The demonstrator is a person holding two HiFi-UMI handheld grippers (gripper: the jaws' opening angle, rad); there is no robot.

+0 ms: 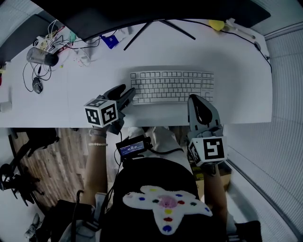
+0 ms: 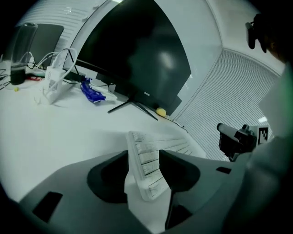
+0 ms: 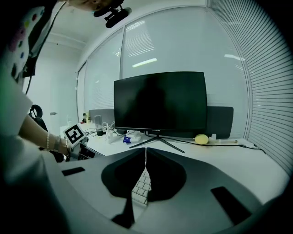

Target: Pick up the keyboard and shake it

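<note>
White desk (image 1: 246,94) surface lies open on every side of the keyboard (image 1: 173,86), which rests flat at the middle of the head view. Its long near edge runs parallel to the desk's front edge and just inside it. Toward the top of the frame the dark monitor (image 1: 142,12) hangs over its splayed stand (image 1: 158,29), well apart from the keys, with an open strip of desk between. A tangle of cables (image 1: 47,45) and a blue item (image 1: 110,40) keep to the upper left, and a yellow object (image 1: 216,24) sits at the upper right, all well apart from the keyboard. To the right, the desktop runs on to its curved side edge. Wooden floor (image 1: 52,156) shows below the front edge at lower left. The left gripper (image 1: 127,98) comes in from the lower left, tipped downward, its jaws apart with the keyboard's left short end between them. Whether the pads touch it cannot be told. The right gripper (image 1: 196,101) reaches over the front edge at the keyboard's near right corner, pointing close to level, jaws together on nothing, with keys showing just past the tips. A bead bracelet (image 1: 98,143) circles the left wrist.
</note>
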